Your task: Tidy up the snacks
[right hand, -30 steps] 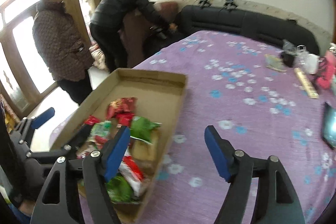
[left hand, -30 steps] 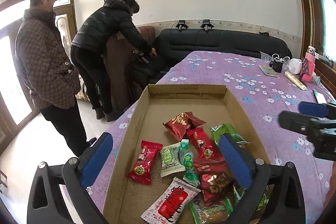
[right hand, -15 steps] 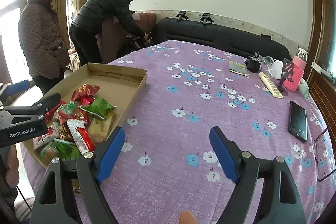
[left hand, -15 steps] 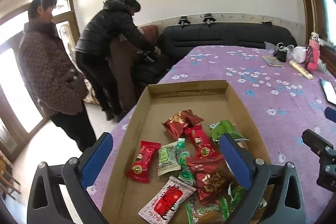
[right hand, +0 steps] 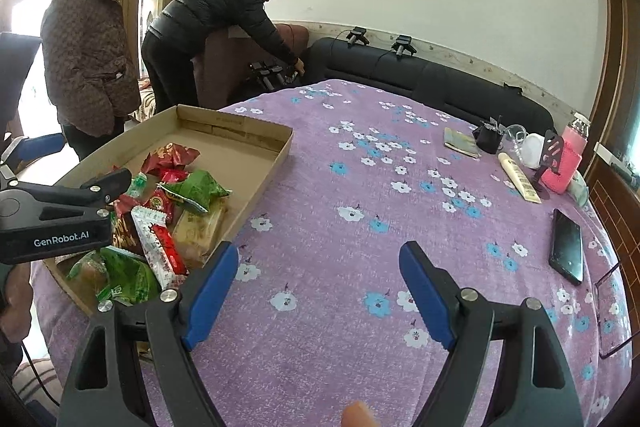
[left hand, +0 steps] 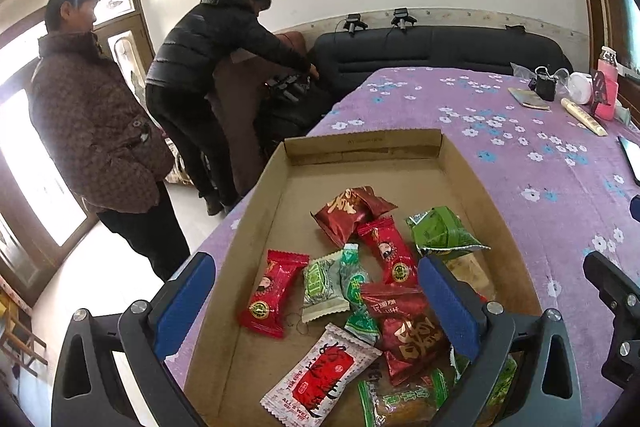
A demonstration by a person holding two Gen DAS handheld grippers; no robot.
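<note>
Left wrist view: the left gripper [left hand: 316, 307] hangs wide apart, empty, over mixed red, green and white snack packets [left hand: 376, 291] heaped in the shallow cardboard tray [left hand: 360, 143]. Right gripper [right hand: 320, 291], also spread, faces bare purple flowered cloth [right hand: 360, 187]; sorting could be starting or ending

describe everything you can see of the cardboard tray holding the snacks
The cardboard tray is a shallow, open-topped box of plain brown corrugated card with low upright walls and a flat, slightly scuffed floor. It lies flat on the purple flowered tablecloth near the table's left edge. Wrapped snacks in red, green and white are piled at its near end; the far half is bare. The open left gripper hovers over the pile, holding nothing.
</note>
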